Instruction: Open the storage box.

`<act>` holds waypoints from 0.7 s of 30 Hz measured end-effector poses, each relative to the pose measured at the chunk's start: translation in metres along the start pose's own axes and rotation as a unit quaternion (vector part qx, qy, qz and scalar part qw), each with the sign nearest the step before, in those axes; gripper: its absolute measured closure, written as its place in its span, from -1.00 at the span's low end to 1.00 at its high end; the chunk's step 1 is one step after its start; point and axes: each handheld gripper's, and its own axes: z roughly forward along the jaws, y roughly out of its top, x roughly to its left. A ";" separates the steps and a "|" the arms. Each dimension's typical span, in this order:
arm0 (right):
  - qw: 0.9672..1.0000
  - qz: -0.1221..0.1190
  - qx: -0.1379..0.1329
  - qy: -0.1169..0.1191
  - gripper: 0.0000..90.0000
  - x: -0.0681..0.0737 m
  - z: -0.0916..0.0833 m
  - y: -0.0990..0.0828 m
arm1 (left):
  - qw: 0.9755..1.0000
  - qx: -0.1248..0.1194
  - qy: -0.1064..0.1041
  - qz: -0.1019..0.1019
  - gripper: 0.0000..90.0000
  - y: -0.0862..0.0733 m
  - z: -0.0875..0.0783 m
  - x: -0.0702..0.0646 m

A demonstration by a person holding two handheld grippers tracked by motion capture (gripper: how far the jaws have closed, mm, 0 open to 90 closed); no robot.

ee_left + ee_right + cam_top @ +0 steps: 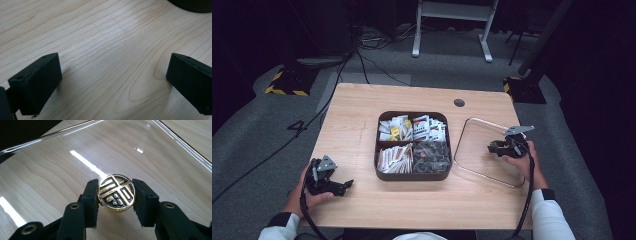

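Gripping a round gold knob (116, 193) between its two black jaws, the right gripper (116, 195) stands partly closed, one pad pressed to each side of the disc. The knob sits low in the middle of the right gripper view, its face turned up to the camera: shiny gold with a raised pattern of bars, a cross and small dots set against dark inlay (the rim glitters slightly). It belongs to a clear lid (150, 157), a flat rounded-square sheet with a raised glassy edge that catches streaks of light; pale wood grain shows straight through it.

From the high view, the lid (472, 145) lies at the right of the table (357, 125), just beside a dark tray (413, 176), and the right gripper (499, 147) is over its right half with the person's hand behind it. The tray is rounded-square with four compartments: white and coloured packets in the upper two, tan-and-white sachets at lower left, dark wrappers at lower right.

At the lower left of the high view the left gripper (346, 186) rests near the table's edge, well apart from the tray. Its jaws stand wide open over bare wood, nothing between them. The table is light wood with wavy grain, and grey carpet lies around it.
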 end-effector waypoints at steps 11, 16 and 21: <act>1.000 0.000 0.013 -0.001 0.31 0.001 0.013 -0.009 | 1.000 0.000 0.000 0.000 -0.99 0.000 0.000 0.000; 1.000 0.004 0.008 0.004 0.31 0.001 0.016 -0.010 | 1.000 0.000 0.000 0.000 -0.99 0.000 0.000 0.000; 0.999 0.025 -0.009 0.020 0.29 -0.001 0.018 -0.014 | 1.000 0.000 0.000 0.000 -0.99 0.000 0.000 0.000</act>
